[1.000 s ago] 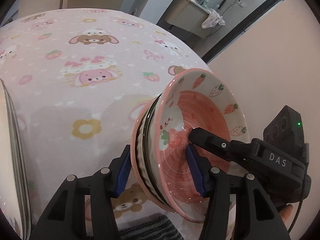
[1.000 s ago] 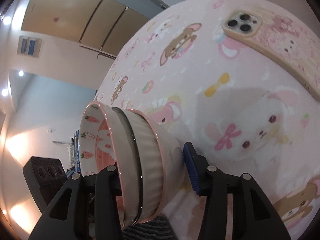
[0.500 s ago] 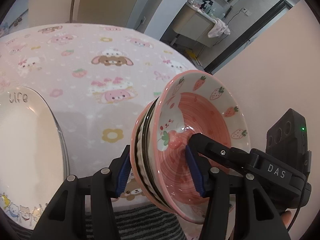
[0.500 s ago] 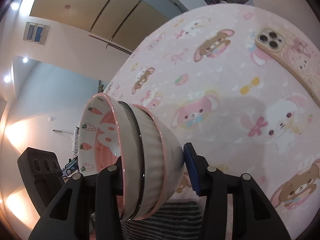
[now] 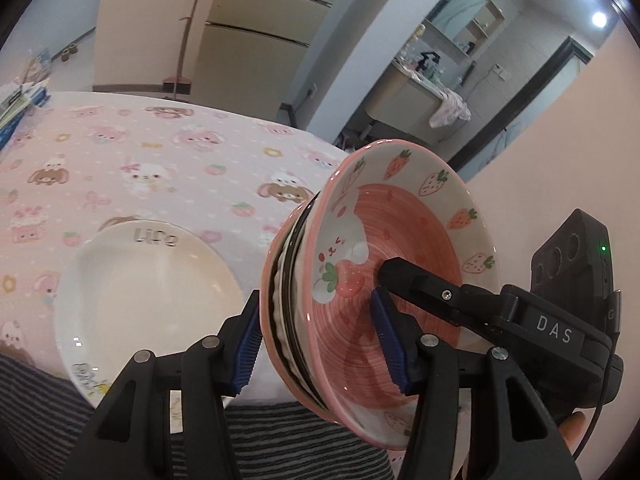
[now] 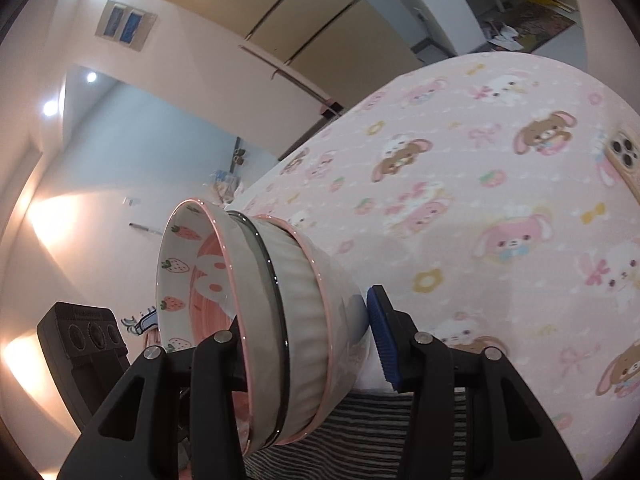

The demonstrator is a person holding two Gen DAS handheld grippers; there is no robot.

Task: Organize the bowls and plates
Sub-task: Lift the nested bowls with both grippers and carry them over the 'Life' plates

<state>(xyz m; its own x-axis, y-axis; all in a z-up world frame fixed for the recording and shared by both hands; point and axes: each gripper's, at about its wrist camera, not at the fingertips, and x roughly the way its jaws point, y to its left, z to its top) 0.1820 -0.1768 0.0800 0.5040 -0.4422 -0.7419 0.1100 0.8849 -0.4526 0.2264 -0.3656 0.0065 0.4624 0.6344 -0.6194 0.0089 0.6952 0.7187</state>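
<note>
- The stack of bowls [image 5: 384, 280], a strawberry-patterned one nested in a ribbed white one and a pink-rimmed one, is now higher above the pink cartoon-print surface [image 5: 160, 168] than a second ago and stays tipped on its side.
- Both tongs are clamped on it: the left tongs [image 5: 316, 340] pinch the stack through its rims, one pad inside the top bowl and one on the outer wall; the right tongs [image 6: 308, 340] grip it from the opposite side, one pad on the outermost bowl's base.
- With the rise, a white plate [image 5: 152, 300] lettered "Life" has come fully into the left view, lying on the surface just beside the stack.
- My guess: the lift clears the stack for carrying, perhaps onto that plate.
- A phone [image 6: 624, 156] lies well apart.
</note>
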